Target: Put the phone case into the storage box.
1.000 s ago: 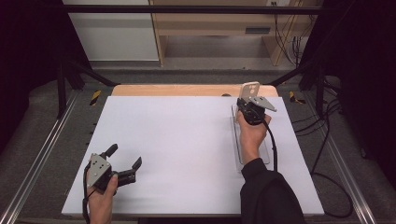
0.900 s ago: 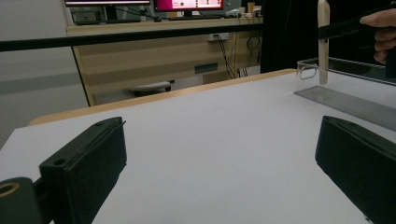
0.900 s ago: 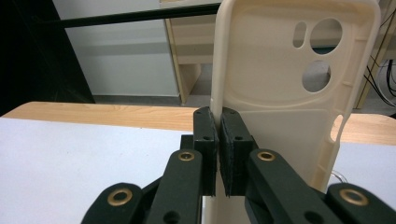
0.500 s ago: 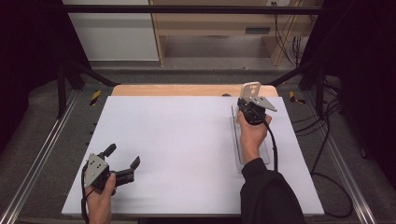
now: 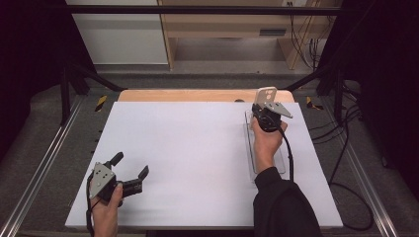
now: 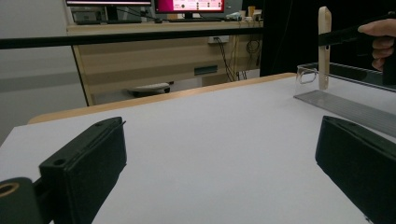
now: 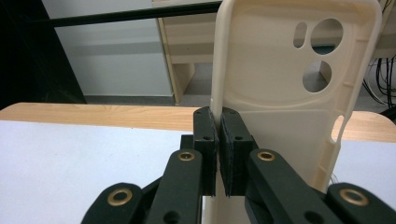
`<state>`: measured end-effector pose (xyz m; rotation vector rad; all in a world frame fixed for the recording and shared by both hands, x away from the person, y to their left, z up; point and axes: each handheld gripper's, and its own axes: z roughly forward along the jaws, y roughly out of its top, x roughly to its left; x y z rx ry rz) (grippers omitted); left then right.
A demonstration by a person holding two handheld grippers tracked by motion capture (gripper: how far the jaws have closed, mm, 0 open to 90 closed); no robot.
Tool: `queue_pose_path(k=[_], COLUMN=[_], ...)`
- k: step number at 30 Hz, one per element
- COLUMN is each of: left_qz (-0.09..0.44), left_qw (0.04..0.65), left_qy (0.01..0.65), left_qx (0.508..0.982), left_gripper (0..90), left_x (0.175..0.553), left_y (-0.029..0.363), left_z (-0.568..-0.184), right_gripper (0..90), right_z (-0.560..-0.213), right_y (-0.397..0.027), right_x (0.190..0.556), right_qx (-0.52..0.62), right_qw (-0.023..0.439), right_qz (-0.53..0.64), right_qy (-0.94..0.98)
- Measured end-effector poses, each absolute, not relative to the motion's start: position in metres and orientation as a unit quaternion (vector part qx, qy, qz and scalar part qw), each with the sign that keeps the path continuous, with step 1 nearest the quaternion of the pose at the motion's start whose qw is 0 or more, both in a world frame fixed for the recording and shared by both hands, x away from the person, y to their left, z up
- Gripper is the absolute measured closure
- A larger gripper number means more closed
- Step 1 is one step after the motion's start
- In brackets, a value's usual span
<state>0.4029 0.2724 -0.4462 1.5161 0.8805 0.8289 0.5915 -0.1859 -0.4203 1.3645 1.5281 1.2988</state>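
A cream phone case with camera cut-outs stands upright, and my right gripper is shut on its left edge. In the high view that gripper holds the case at the table's far right, over the far end of a clear tray. From the left gripper view the case hangs edge-on above the tray. My left gripper rests at the near left of the white table, open. Nothing is between its black jaws.
A wooden strip borders the table's far edge. Metal rails run along both sides. Cables trail on the grey floor to the right. A wooden bench with monitors stands beyond the table.
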Motion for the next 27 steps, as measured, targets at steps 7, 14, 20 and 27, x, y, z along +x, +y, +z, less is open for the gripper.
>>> queue_pose_path(k=[7, 14, 20, 27], left_qz=[0.353, 0.353, 0.357, 0.356], left_qw=[0.566, 0.569, 0.571, 0.572], left_qy=[0.375, 0.375, 0.375, 0.374], left_qx=[0.644, 0.641, 0.637, 0.638], left_gripper=[1.7, 1.7, 1.7, 1.7], left_x=[0.4028, 0.4024, 0.4018, 0.4015], left_y=[0.2727, 0.2734, 0.2749, 0.2735], left_z=[-0.4461, -0.4457, -0.4451, -0.4451], right_gripper=[86.3, 86.3, 86.3, 86.3], right_z=[-0.4238, -0.427, -0.4273, -0.4277], right_y=[-0.1838, -0.1842, -0.1841, -0.1846], right_x=[0.5945, 0.5969, 0.5971, 0.5976], right_qx=[0.53, 0.533, 0.533, 0.534], right_qw=[0.35, 0.35, 0.348, 0.348], right_qz=[0.497, 0.491, 0.492, 0.489], right_qy=[0.591, 0.593, 0.594, 0.595])
